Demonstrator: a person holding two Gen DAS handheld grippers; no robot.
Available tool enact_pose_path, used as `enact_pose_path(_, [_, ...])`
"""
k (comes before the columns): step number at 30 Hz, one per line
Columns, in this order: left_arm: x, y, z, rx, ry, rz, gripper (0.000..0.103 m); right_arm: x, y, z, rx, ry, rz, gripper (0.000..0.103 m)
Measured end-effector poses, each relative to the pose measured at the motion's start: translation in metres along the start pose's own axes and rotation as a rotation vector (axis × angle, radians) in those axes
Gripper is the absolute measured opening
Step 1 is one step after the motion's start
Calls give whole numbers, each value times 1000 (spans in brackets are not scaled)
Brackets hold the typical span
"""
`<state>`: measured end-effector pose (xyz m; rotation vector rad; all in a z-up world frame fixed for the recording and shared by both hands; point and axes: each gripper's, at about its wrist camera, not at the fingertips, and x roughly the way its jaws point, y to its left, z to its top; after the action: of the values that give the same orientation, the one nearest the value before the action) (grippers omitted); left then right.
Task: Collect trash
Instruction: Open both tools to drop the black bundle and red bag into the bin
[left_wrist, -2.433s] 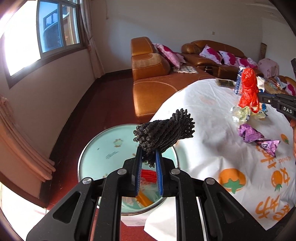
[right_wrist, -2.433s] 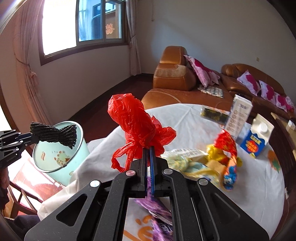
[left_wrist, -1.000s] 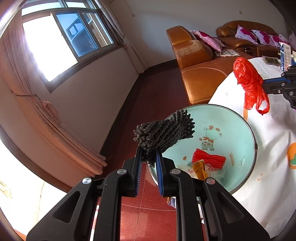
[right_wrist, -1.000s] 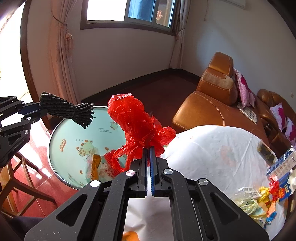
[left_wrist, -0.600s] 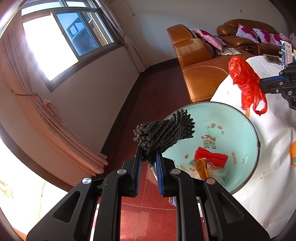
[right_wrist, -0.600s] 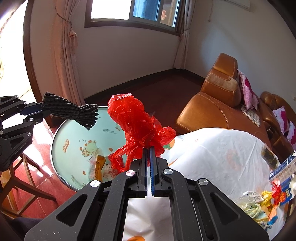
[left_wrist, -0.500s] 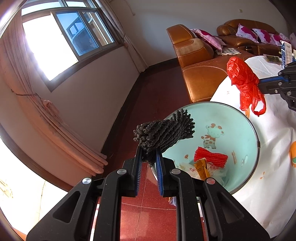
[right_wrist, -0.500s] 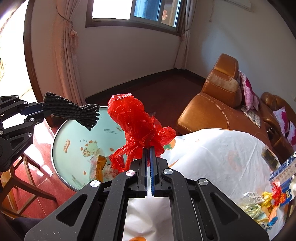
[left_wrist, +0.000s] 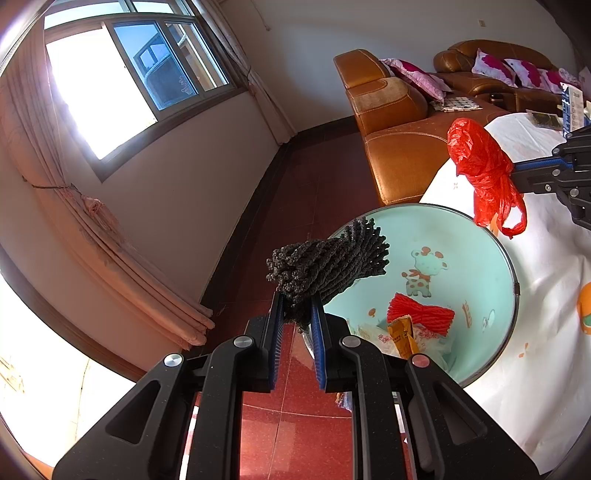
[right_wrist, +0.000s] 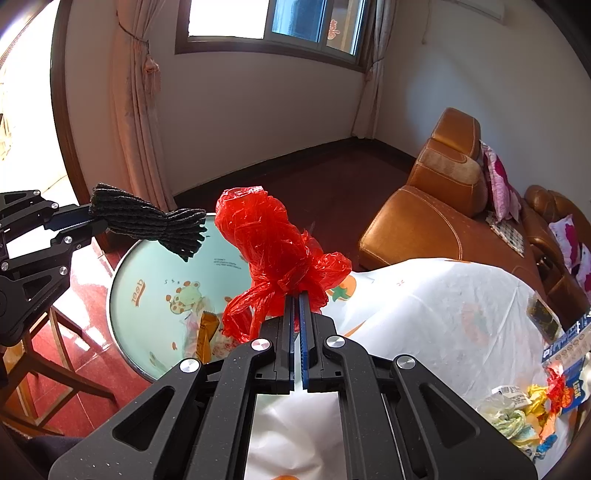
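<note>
- The dark knitted bundle (left_wrist: 327, 264) is clamped between the fingers of the left gripper (left_wrist: 297, 325) and hangs above the near rim of the pale green bin (left_wrist: 476, 266).
- The crumpled red plastic bag (right_wrist: 275, 254) is pinched by the right gripper (right_wrist: 295, 328), whose fingers are pressed together on it; it is held over the edge where the worktop (right_wrist: 443, 314) meets the bin.
- Inside the bin lie a red yarn bundle (left_wrist: 421, 314), an orange wrapper (left_wrist: 402, 336) and pale crumpled packaging; a cartoon giraffe is printed on the inner wall.
- The worktop is covered with a white cloth printed with orange fruit. More trash sits at its far side: yellow and red wrappers (right_wrist: 532, 406) and a blue-and-white carton (left_wrist: 571, 107).
- The floor (left_wrist: 314, 177) is dark red tile with a dark skirting.
- A tan leather sofa (left_wrist: 391, 122) with pink cushions stands beyond the worktop.
- A bright window (left_wrist: 122, 81) with tied pink curtains fills the wall.
</note>
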<state>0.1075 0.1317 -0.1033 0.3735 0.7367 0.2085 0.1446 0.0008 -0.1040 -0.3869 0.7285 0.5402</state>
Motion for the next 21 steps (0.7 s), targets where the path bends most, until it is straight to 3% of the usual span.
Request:
enact_pose_path(12, [0, -1, 0, 1, 1, -4, 14, 3, 6, 1, -7, 2, 15, 3])
enact_pose_path(15, [0, -2, -1, 2, -1, -9, 19, 5, 8, 1, -10, 4, 40, 4])
enact_pose_path(16, [0, -3, -1, 2, -2, -8, 21, 5, 9, 0, -10, -1, 51, 8])
enact_pose_path(17, [0, -4, -1, 3, -3, -12, 23, 4, 10, 0, -10, -10, 52, 25])
enact_pose_path(18, [-1, -5, -1, 5, -8, -16, 34, 4, 9, 0, -8, -11, 52, 38])
enact_pose_path(19, [-2, -7, -1, 8, -13, -15, 41, 5, 9, -1, -1, -6, 56, 38])
enact_pose_path(21, [-2, -10, -1, 14, -18, -17, 41, 6, 7, -3, 1, -1, 49, 38])
